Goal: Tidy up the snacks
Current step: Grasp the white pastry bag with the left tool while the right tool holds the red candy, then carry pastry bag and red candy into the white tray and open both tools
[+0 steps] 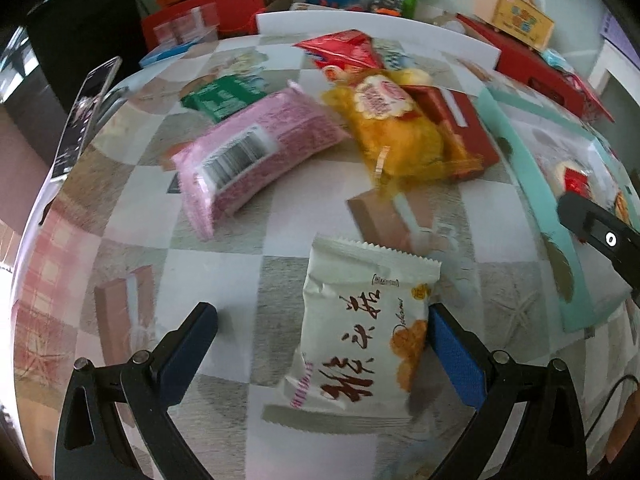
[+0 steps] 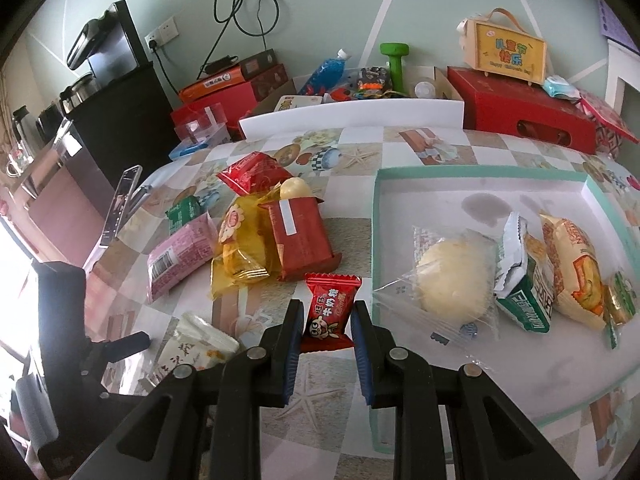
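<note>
Checkered tabletop (image 2: pixel 400 148) carries loose snacks beside a teal tray (image 2: pixel 376 216). Right gripper (image 2: pixel 327 320) clamps a red candy (image 2: pixel 329 312); left gripper (image 1: pixel 320 332) spreads wide around a white packet (image 1: pixel 360 336).

Left tool (image 1: pixel 322 336) jaws wide apart, angled steeply down; right tool (image 2: pixel 327 314) jaws clamped together, tilted downward.

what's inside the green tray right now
Inside the green tray: a pale round bun in clear wrap, a green packet, a yellow packet. Anything beneath them is hidden.
</note>
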Tool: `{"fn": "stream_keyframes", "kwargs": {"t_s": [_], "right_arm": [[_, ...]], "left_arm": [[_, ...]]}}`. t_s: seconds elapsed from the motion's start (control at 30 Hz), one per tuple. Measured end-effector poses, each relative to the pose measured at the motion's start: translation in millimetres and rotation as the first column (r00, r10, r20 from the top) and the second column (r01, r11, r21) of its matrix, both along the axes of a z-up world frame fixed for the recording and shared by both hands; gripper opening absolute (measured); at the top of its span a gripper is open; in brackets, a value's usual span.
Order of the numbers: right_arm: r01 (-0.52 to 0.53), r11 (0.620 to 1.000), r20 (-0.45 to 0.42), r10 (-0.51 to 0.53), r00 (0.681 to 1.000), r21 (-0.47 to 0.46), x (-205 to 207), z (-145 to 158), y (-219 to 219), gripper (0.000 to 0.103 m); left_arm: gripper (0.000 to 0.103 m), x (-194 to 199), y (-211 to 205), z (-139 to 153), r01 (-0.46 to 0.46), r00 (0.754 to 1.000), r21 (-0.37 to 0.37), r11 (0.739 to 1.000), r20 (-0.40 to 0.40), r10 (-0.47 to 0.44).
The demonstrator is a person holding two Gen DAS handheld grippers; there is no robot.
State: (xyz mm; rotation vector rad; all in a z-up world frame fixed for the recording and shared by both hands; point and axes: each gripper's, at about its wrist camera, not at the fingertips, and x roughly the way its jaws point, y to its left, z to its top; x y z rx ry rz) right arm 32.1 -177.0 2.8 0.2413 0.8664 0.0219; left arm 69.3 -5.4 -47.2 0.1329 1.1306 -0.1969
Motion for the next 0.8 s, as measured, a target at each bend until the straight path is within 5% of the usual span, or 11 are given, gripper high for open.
{"fn": "stream_keyframes", "kwargs": {"t_s": [0.1,0.37,0.8], "right_arm": [[0.002,1.0,-0.002,-0.002,1.0,0.002,0,-1,0,0.026],[0.004,1.0,-0.007,-0.004,1.0,0.001,1,-2,-1,0.026],[0.004,1.0,-0.002,-0.004,1.0,0.003,-1,-2,0,0.026]], "left_arm": [[0.101,0,7,1,-0.026,1.0,0.003,1.0,0.003,0.026],[0.064,-1,8,7,-0.021,0.999,-0.016,1.0,0.027,0.022],[0.062,-4,8,15,-0.016,0.999,-0.024,1.0,0.051,0.017]]}}
